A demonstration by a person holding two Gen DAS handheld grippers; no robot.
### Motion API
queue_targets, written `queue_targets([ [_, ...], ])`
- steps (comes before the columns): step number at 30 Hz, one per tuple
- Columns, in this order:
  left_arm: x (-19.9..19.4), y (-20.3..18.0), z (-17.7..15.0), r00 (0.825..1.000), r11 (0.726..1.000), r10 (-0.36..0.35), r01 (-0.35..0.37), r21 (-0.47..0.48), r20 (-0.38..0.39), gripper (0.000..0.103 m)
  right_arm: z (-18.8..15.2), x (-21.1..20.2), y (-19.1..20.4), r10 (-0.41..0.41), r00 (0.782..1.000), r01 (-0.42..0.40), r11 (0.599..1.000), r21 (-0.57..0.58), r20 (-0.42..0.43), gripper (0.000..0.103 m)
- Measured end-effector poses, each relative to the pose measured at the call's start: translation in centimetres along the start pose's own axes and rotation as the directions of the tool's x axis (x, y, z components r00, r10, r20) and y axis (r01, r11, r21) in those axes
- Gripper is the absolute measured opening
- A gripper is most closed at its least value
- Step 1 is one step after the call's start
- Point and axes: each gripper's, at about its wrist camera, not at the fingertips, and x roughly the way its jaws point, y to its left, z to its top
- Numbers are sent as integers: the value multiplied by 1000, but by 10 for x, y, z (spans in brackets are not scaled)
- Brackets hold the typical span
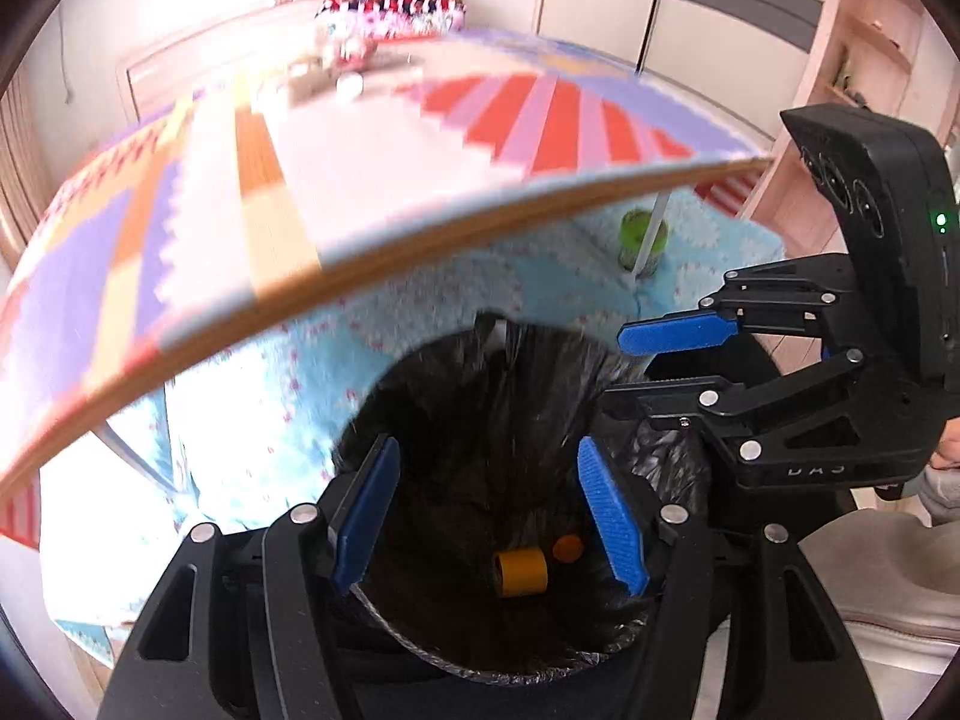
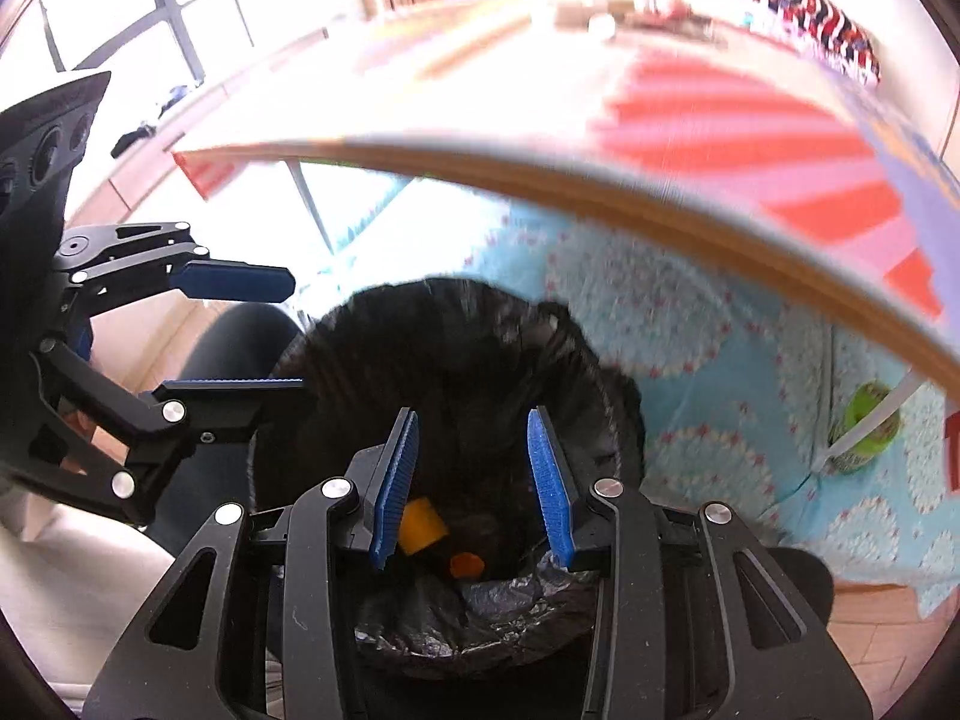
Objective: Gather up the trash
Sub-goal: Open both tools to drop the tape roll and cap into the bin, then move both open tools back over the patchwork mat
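Note:
A bin lined with a black bag (image 1: 480, 396) (image 2: 456, 348) stands on the floor beside the table. At its bottom lie a yellow cylinder (image 1: 521, 571) (image 2: 423, 525) and a small orange cap (image 1: 567, 548) (image 2: 467, 565). My left gripper (image 1: 489, 516) is open and empty above the bin mouth. My right gripper (image 2: 474, 480) is open and empty above the bin too. Each gripper shows in the other's view, the right (image 1: 648, 372) at the bin's right rim, the left (image 2: 264, 330) at its left rim.
A table with a colourful patterned cloth (image 1: 360, 180) (image 2: 720, 120) overhangs beyond the bin, with blurred small items at its far end (image 1: 348, 69). A blue patterned rug (image 1: 270, 420) (image 2: 720, 390) covers the floor. A green container (image 1: 643, 237) (image 2: 864, 432) stands by a white table leg.

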Motion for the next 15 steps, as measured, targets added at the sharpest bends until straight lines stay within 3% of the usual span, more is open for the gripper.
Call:
queue_targets([
  [11,-56,8,41,987,1000,22,-25,19,162,60,44,-48,4,9,989,1,997,-71,151,38],
  [13,-62,12,48,982,999,32,-36,20,184,67,52,-52,2,10,986,3,997,-78,168,38],
  [15,-69,16,57,978,998,48,-54,25,205,69,62,-55,2,10,982,7,996,-90,186,38],
])
